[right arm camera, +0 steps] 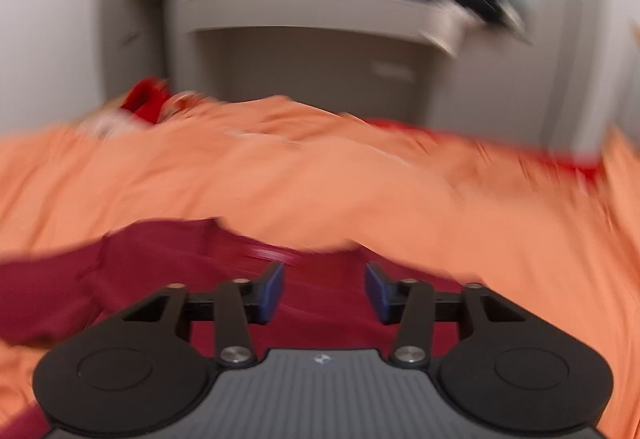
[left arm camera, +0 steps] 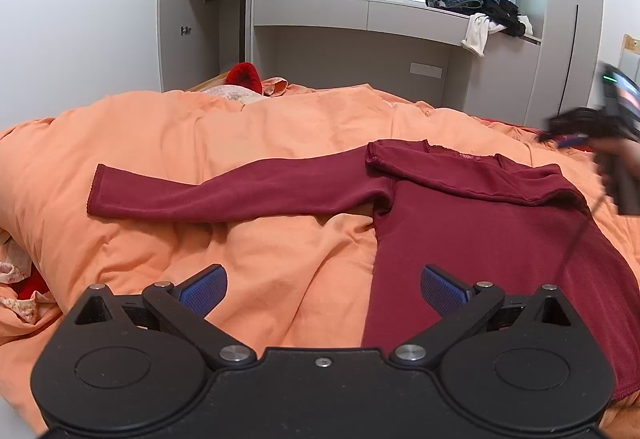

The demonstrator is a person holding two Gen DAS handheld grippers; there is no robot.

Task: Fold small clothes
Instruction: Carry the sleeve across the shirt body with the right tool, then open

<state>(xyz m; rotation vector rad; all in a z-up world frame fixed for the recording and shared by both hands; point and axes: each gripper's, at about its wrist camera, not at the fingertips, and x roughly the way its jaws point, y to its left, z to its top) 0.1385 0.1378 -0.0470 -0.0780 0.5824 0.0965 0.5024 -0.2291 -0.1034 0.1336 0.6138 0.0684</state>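
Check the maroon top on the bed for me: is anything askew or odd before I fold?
The maroon top lies uneven on the orange duvet: one sleeve stretches straight out, while the other is already folded across the chest near the collar. The right wrist view is motion-blurred. Both the left gripper and right gripper are open and empty.

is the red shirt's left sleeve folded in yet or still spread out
Spread out. The sleeve lies straight across the orange duvet, away from the shirt body.

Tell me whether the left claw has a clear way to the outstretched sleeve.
Probably yes. The left claw is open and empty, and only bare orange duvet lies between it and the sleeve.
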